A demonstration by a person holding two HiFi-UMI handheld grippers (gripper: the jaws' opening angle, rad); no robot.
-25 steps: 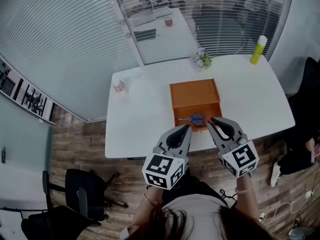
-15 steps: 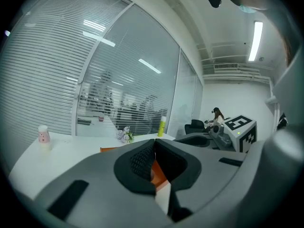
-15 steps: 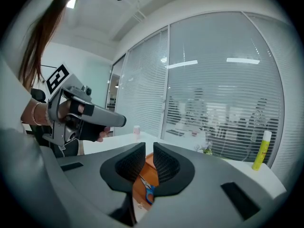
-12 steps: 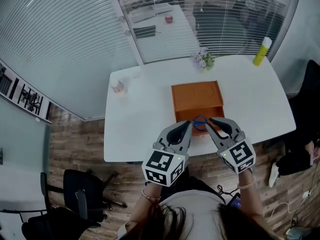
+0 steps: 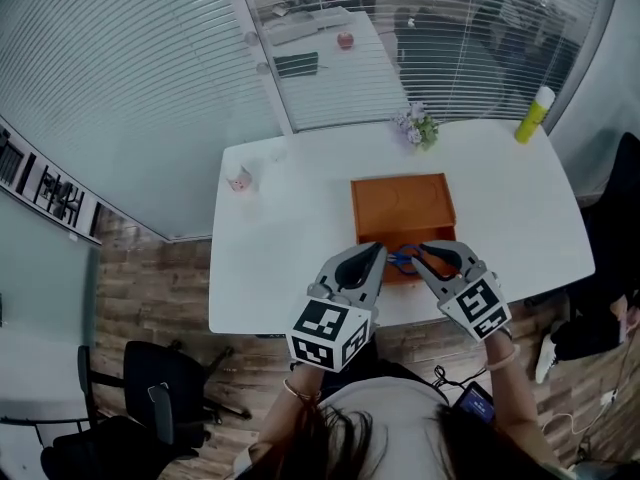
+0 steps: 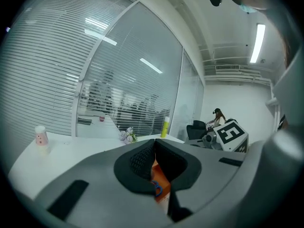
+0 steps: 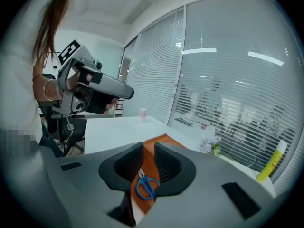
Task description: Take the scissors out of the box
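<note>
Head view hides most of the blue scissors (image 5: pixel 403 259) behind the right tool (image 5: pixel 428 249); they lie in the near end of the orange box (image 5: pixel 400 200) on the white tabletop (image 5: pixel 280 230). Since a second ago that tool has dropped over the box, its jaws just opening to a narrow gap, with the scissors untouched below. The left tool (image 5: pixel 377 250) stands with jaws together, empty.

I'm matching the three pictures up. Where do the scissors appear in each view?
Head view: scissors at the near end of the orange box.
Left gripper view: their blue handle low in the jaw gap.
Right gripper view: whole, in the jaw gap.
Shared landmark: yellow bottle.
</note>
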